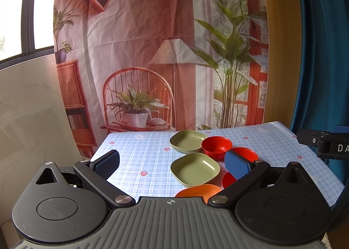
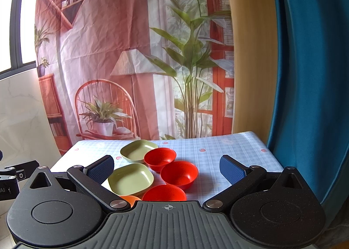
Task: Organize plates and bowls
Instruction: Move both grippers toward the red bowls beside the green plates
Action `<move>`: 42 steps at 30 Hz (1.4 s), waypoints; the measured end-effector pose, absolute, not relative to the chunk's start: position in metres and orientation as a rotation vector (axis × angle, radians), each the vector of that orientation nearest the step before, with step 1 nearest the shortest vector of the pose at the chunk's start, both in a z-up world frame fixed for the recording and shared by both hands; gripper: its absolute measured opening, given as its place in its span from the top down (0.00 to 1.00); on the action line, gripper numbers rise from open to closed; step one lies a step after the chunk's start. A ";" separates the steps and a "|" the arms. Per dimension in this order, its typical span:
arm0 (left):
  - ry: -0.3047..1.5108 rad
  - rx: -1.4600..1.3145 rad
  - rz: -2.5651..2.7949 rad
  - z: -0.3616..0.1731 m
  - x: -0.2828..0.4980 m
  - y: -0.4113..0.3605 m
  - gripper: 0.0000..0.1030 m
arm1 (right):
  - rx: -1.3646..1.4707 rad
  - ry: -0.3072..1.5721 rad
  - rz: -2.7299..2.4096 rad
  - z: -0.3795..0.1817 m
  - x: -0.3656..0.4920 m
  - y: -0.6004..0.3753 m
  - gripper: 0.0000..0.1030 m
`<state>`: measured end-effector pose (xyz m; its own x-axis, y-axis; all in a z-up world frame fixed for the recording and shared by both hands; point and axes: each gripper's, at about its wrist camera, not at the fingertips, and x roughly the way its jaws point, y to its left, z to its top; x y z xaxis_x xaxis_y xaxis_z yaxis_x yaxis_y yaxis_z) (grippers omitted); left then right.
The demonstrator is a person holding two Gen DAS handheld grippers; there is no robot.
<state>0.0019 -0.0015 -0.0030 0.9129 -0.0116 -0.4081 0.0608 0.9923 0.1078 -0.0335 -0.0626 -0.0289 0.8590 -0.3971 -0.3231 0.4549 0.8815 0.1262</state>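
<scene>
On the checked tablecloth lie two green square plates, the far green plate (image 1: 188, 140) (image 2: 138, 150) and the near green plate (image 1: 194, 167) (image 2: 130, 179). Three red bowls sit to their right: the far red bowl (image 1: 216, 146) (image 2: 159, 158), the middle red bowl (image 1: 245, 153) (image 2: 179, 173) and the near red bowl (image 1: 229, 179) (image 2: 164, 192). An orange plate (image 1: 198, 190) (image 2: 129, 199) lies nearest, partly hidden by the gripper bodies. My left gripper (image 1: 172, 162) is open above the table, holding nothing. My right gripper (image 2: 166, 169) is open and holds nothing too.
The table (image 1: 135, 150) has bare cloth on its left half and along the right side (image 2: 229, 148). A printed backdrop (image 1: 152, 52) hangs behind it, a blue curtain (image 2: 305, 74) at the right. Part of the other gripper (image 1: 322, 142) shows at the left wrist view's right edge.
</scene>
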 end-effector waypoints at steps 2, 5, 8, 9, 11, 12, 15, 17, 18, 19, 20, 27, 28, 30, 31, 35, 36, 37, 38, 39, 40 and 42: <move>0.417 0.127 -0.033 -0.004 0.003 -0.002 0.00 | 0.215 0.286 -0.443 -0.037 -0.035 -0.064 0.00; 0.407 0.134 -0.031 -0.006 0.006 -0.003 0.00 | 0.231 0.286 -0.431 -0.040 -0.033 -0.067 0.00; 0.370 0.131 -0.020 -0.010 0.009 -0.003 0.00 | 0.211 0.286 -0.428 -0.045 -0.028 -0.070 0.00; 0.353 0.131 -0.008 -0.012 0.011 -0.002 0.00 | 0.200 0.282 -0.429 -0.046 -0.026 -0.070 0.00; 0.318 0.125 0.016 -0.015 0.013 -0.002 0.00 | 0.185 0.263 -0.427 -0.050 -0.023 -0.072 0.00; 0.311 0.121 0.023 -0.017 0.016 -0.001 0.00 | 0.183 0.261 -0.425 -0.053 -0.021 -0.073 0.00; 0.328 0.106 0.035 -0.024 0.027 0.000 0.00 | 0.200 0.276 -0.422 -0.062 -0.012 -0.078 0.00; 0.347 0.103 0.042 -0.030 0.035 -0.001 0.00 | 0.219 0.276 -0.423 -0.069 -0.007 -0.083 0.00; 0.356 0.105 0.045 -0.034 0.039 -0.002 0.00 | 0.226 0.280 -0.425 -0.073 -0.004 -0.085 0.00; 0.364 0.108 0.048 -0.037 0.042 -0.001 0.00 | 0.232 0.289 -0.427 -0.076 -0.001 -0.087 0.00; 0.373 0.113 0.050 -0.041 0.045 -0.002 0.00 | 0.235 0.303 -0.430 -0.081 0.003 -0.090 0.00; 0.423 0.105 0.045 -0.065 0.071 0.000 0.00 | 0.273 0.398 -0.436 -0.107 0.027 -0.108 0.00; 0.434 0.113 0.046 -0.068 0.074 -0.001 0.00 | 0.272 0.403 -0.437 -0.109 0.030 -0.109 0.00; 0.449 0.128 0.033 -0.074 0.080 -0.002 0.00 | 0.270 0.406 -0.433 -0.114 0.033 -0.113 0.00; 0.453 0.131 0.030 -0.077 0.081 -0.003 0.00 | 0.271 0.405 -0.430 -0.117 0.034 -0.114 0.00; 0.485 0.122 0.017 -0.086 0.090 -0.004 0.00 | 0.284 0.398 -0.430 -0.126 0.038 -0.122 0.00; 0.495 0.123 0.014 -0.089 0.092 -0.005 0.00 | 0.281 0.398 -0.435 -0.128 0.040 -0.123 0.00; 0.502 0.126 0.013 -0.091 0.094 -0.006 0.00 | 0.280 0.399 -0.441 -0.130 0.040 -0.125 0.00; 0.505 0.130 0.013 -0.093 0.096 -0.007 0.00 | 0.279 0.403 -0.442 -0.132 0.041 -0.127 0.00; 0.507 0.135 0.014 -0.096 0.097 -0.008 0.00 | 0.280 0.409 -0.442 -0.133 0.043 -0.128 0.00; 0.510 0.137 0.015 -0.097 0.098 -0.008 0.00 | 0.281 0.413 -0.441 -0.135 0.044 -0.130 0.00; 0.519 0.132 0.015 -0.100 0.101 -0.008 0.00 | 0.282 0.426 -0.437 -0.138 0.047 -0.132 0.00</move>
